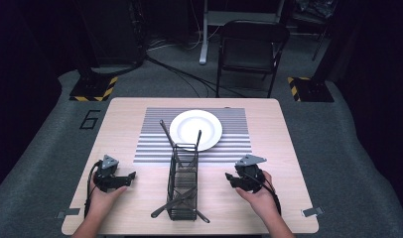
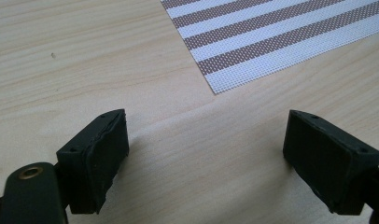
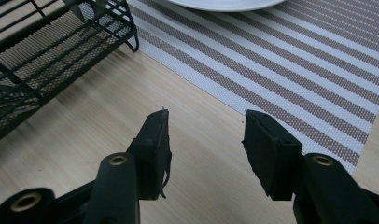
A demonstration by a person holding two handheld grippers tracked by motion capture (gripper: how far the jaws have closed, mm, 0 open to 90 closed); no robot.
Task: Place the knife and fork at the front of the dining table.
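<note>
- Dark room all around, with a black folding chair [image 1: 252, 47] at the top of the high view and a light wood table [image 1: 120, 119] in the middle.
- On the table lies a striped mat [image 1: 155, 144] with a white plate [image 1: 195, 130] on it.
- A black wire rack [image 1: 182, 186] stands at the lower middle, between the two hands. Long dark utensils [image 1: 166, 133] stick out of it.
- Left gripper [image 1: 131, 175] sits at the lower left. Its jaws are wide apart with nothing in them.
- Right gripper [image 1: 228, 176] is at the lower right, just beside the rack. Its jaws are partly apart and hold nothing.
- I think the rack is light and stiff, but it could tip. A good place to grab is a thin top wire. The utensils look hard and slippery, so pinch one by its handle.
</note>
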